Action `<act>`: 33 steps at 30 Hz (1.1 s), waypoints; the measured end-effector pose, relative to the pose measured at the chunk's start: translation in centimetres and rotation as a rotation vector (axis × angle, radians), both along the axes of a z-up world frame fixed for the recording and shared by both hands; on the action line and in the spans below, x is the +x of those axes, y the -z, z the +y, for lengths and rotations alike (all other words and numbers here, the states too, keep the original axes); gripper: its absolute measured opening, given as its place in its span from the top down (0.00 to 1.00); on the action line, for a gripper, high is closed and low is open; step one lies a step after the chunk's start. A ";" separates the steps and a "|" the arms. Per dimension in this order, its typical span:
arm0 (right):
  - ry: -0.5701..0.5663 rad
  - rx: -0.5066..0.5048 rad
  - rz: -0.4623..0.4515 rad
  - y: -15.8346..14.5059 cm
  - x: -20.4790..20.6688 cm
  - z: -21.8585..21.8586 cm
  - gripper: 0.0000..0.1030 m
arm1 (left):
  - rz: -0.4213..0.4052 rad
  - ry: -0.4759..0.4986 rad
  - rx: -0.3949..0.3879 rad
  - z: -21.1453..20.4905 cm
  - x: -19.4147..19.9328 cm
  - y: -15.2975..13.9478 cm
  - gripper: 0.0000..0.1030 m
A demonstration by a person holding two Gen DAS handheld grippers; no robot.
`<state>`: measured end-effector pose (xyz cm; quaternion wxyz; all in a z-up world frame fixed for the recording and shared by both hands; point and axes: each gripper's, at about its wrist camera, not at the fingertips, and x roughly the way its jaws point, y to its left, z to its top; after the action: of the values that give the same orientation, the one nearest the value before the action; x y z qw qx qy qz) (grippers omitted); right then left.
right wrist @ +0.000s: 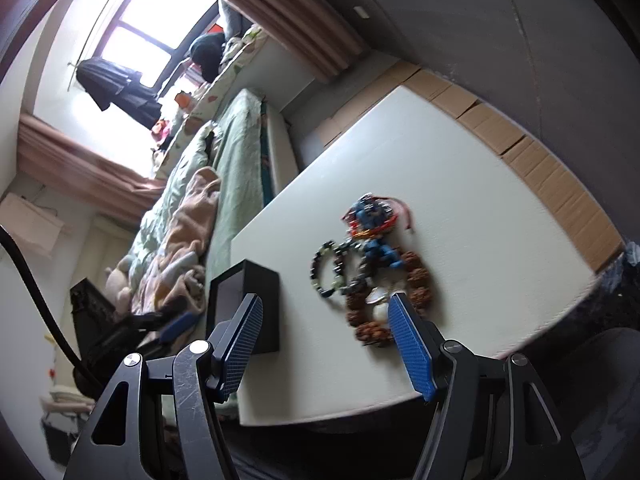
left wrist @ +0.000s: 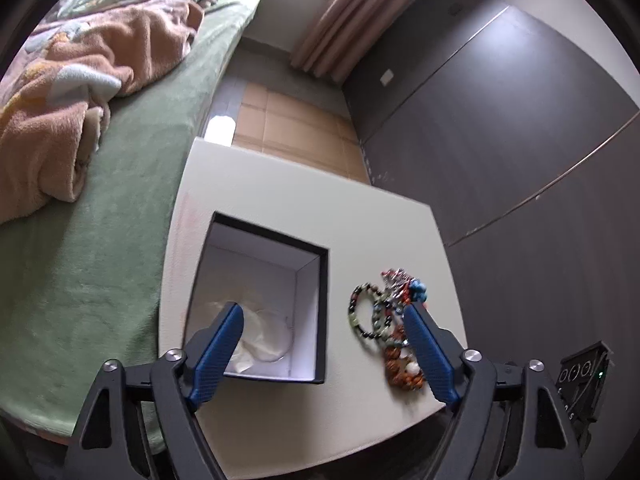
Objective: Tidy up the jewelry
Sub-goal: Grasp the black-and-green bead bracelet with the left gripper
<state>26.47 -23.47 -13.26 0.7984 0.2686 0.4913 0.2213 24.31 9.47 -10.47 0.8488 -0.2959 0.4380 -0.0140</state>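
A pile of bead bracelets [left wrist: 390, 312] lies on the white table [left wrist: 280, 192], to the right of an open black box [left wrist: 276, 300] with a white lining and white padding inside. My left gripper [left wrist: 322, 314] is open and empty, hovering above the box's right wall, its right finger over the pile. In the right wrist view the same pile [right wrist: 370, 272] lies ahead, with a dark green bracelet [right wrist: 328, 268], blue beads and a brown bead bracelet [right wrist: 416, 276]. My right gripper [right wrist: 324, 306] is open and empty, just short of the pile. The box [right wrist: 250, 300] stands to its left.
A bed [left wrist: 120, 200] with a green sheet and crumpled blankets runs along the table's left side. A dark wardrobe wall [left wrist: 500, 140] stands to the right. Cardboard [right wrist: 540, 152] lies beyond the table's far edge. The table's near edge [right wrist: 360, 404] is close under my right gripper.
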 end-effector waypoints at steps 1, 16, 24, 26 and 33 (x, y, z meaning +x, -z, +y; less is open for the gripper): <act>0.004 0.001 0.006 0.2 -0.1 -0.3 0.36 | 0.005 0.010 0.006 -0.4 0.2 0.0 0.19; 0.083 -0.016 0.034 2.1 -0.2 -4.6 0.36 | 0.031 0.217 0.106 -9.3 3.8 1.3 0.39; 0.082 -0.015 0.037 2.6 0.0 -5.7 0.36 | 0.103 0.257 0.157 -11.9 6.4 4.2 0.61; 0.080 -0.024 0.035 2.6 0.1 -5.7 0.36 | 0.119 0.267 0.159 -12.5 7.0 4.9 0.66; 0.077 -0.038 0.035 3.4 0.8 -5.9 0.36 | 0.148 0.308 0.207 -14.4 8.8 6.3 0.68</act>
<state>27.28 -29.41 -16.64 0.8026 0.2758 0.4987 0.1763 33.14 -4.95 -16.81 0.8279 -0.1369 0.5385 -0.0766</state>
